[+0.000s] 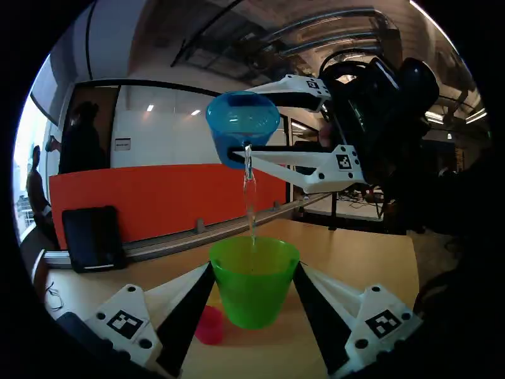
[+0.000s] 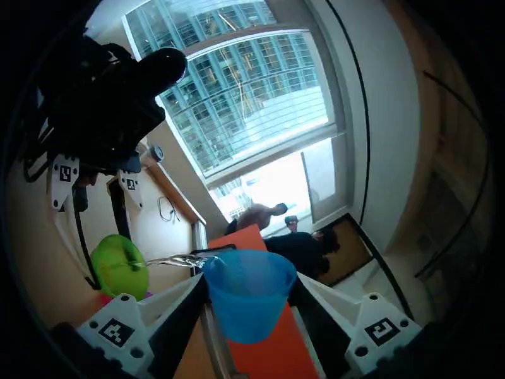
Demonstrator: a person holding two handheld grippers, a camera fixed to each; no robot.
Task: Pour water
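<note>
**Water Poured From Blue Cup Into Green Cup**

The pouring step is judged to be under way. In the left gripper view, the blue cup (image 1: 243,126) is held high and tipped by the right gripper (image 1: 243,123), whose jaws are clenched on the cup's sides. A thin stream of water (image 1: 250,189) is seen falling from its rim into the green cup (image 1: 254,290) directly below. The green cup is grasped upright between the jaws of the left gripper (image 1: 254,278). Whether its base rests on the desk (image 1: 353,252) cannot be told.

How much water is left in the blue cup cannot be seen. For the next move, a steady tilt is called for, with the rim aligned above the green cup's mouth. The blue cup should then be righted once the flow thins, so that nothing is spilled.

A small pink cup (image 1: 209,325) is seen low on the pale wooden desk, just beside the green cup. A dark tablet (image 1: 93,239) is propped at the desk's far edge, against an orange panel (image 1: 164,196). Exposed ceiling pipes (image 1: 328,31) are seen overhead. In the right gripper view, a large gridded window (image 2: 252,95) is shown, and a person (image 2: 303,246) is visible beyond the desk.
</note>
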